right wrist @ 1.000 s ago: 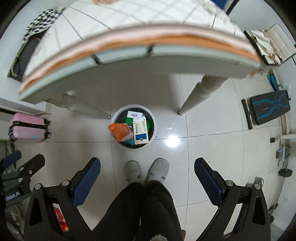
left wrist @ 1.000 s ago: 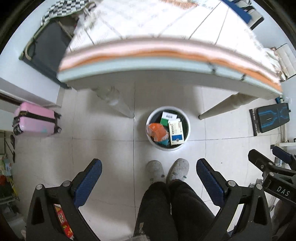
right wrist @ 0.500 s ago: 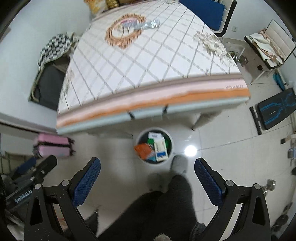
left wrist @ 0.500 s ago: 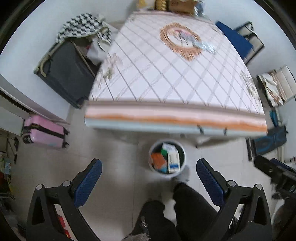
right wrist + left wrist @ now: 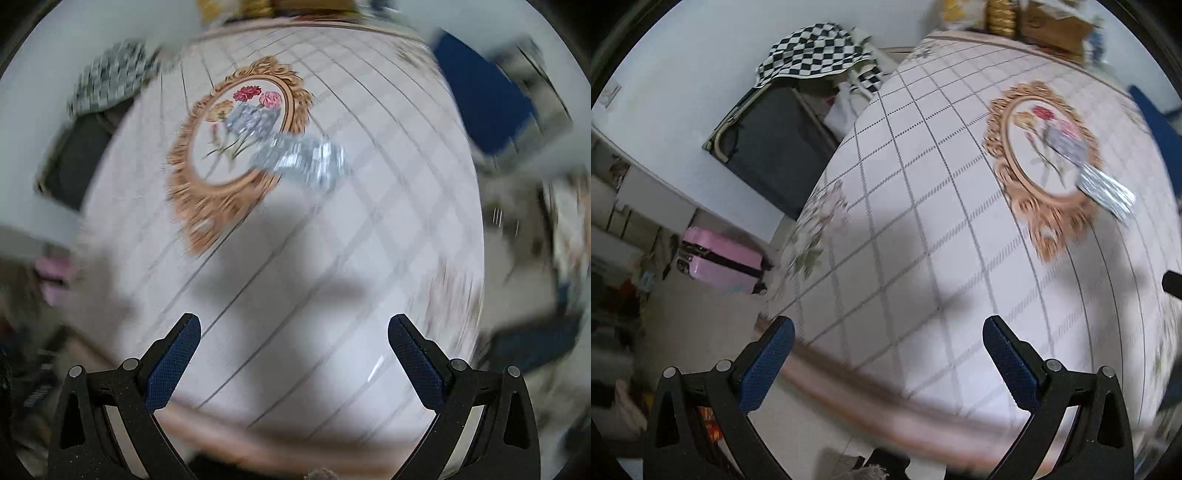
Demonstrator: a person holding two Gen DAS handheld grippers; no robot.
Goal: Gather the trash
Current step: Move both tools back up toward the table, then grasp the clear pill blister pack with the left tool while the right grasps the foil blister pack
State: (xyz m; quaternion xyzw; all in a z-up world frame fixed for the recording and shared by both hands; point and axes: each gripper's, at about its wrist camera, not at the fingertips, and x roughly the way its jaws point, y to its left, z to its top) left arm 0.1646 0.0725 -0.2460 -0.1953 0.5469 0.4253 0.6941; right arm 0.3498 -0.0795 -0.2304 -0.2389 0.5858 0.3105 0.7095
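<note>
We can read no writing in either view; both are smeared by motion blur. Our left gripper (image 5: 888,334) hangs above the near edge of the table (image 5: 923,258), its blue-padded fingers (image 5: 768,363) spread wide with nothing between them. Our right gripper (image 5: 294,330) is likewise wide open and empty over the same near edge.

The trash, a crinkled silver foil wrapper (image 5: 1106,192), lies flat near the middle of the table, overlapping the rim of the gold oval medallion (image 5: 1045,173) printed on the tablecloth. In the left view its long axis runs from the flower picture inside the oval out toward the table's right edge. In the right view the silver foil wrapper (image 5: 299,157) is blurred but sits ahead of the open fingers, well apart from them, with bare checked cloth between.

At the far edge stand a cardboard box (image 5: 1060,22) and some yellow items, too blurred to name. Left of the table we see a dark suitcase (image 5: 775,147) under a chequered cloth (image 5: 809,51), and a pink suitcase (image 5: 720,264) on the floor. A blue chair (image 5: 484,96) stands beyond the far right corner.
</note>
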